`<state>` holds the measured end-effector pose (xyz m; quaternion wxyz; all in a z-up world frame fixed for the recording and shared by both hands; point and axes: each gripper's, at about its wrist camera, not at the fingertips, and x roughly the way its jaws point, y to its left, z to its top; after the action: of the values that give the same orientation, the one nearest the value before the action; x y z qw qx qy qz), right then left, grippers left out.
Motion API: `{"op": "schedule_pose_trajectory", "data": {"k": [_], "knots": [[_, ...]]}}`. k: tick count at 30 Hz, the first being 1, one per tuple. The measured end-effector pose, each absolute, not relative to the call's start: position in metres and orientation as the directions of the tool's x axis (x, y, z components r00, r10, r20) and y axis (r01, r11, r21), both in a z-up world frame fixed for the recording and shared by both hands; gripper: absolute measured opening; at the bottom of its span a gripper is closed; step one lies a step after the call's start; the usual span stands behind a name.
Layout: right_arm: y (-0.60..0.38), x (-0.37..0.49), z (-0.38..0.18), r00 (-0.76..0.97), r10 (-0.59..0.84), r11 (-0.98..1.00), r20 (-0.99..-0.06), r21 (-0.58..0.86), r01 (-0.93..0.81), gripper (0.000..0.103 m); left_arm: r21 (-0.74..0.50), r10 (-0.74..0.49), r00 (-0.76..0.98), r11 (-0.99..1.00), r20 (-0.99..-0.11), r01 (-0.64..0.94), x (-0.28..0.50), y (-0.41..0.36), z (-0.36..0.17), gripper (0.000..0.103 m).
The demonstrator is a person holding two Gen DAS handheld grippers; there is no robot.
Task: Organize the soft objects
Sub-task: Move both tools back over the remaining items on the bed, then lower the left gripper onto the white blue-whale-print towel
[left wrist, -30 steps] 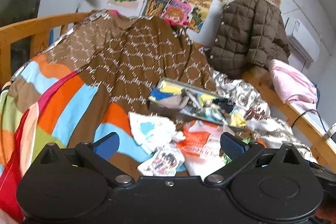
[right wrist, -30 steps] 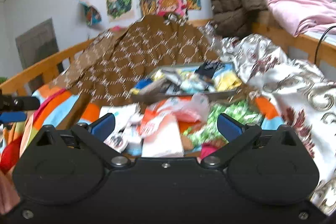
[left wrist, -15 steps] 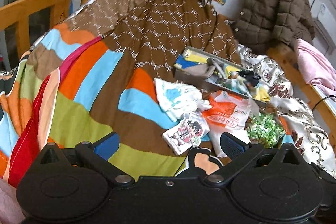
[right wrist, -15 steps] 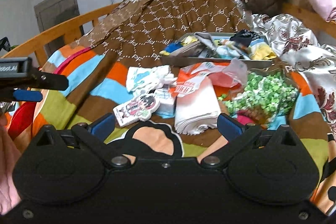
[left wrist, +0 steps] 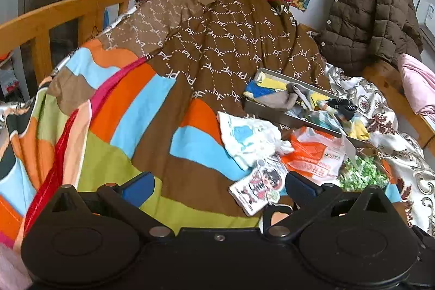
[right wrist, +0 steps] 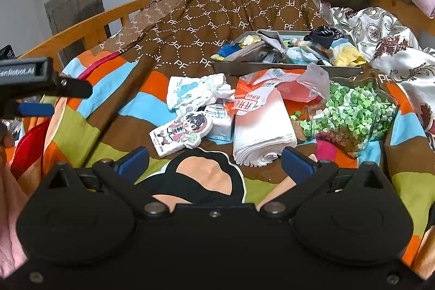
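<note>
Centrally on the bed, the soft objects lie in a loose cluster on the striped blanket (right wrist: 89, 132): a white-and-blue cloth (right wrist: 195, 90), a cartoon-character plush (right wrist: 180, 133) just in front of it, a folded white towel (right wrist: 262, 132) touching an orange-printed plastic bag (right wrist: 261, 91). Behind these sits a grey tray (right wrist: 285, 67) heaped with socks and small garments, its near wall touching the bag.

Right of the towel, a clear bag of green paper stars (right wrist: 353, 113) lies just beside it. Left of the cluster the blanket is bare up to the wooden bed rail (left wrist: 54, 15), which bounds that side.

Right hand-held gripper (right wrist: 214, 164): fingers spread, nothing between them, hovering near the plush and towel. Left hand-held gripper (left wrist: 218, 185): likewise spread and empty, over bare blanket.

Only the right wrist view shows the stars bag in full and the left hand-held gripper from the side; only the left wrist view shows the bare blanket reaching the rail.
</note>
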<state>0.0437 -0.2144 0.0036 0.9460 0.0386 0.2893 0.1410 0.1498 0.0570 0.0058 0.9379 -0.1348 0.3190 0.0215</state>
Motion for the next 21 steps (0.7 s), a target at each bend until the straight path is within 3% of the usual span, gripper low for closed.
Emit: {"op": "schedule_pose_trajectory", "data": {"k": [21], "knots": [[-0.201, 0.067, -0.014, 0.737, 0.31, 0.947, -0.6, 0.131, -0.292, 0.103, -0.13, -0.055, 0.763, 0.991, -0.644, -0.039, 0.216, 0.052, -0.002, 0.102]]}}
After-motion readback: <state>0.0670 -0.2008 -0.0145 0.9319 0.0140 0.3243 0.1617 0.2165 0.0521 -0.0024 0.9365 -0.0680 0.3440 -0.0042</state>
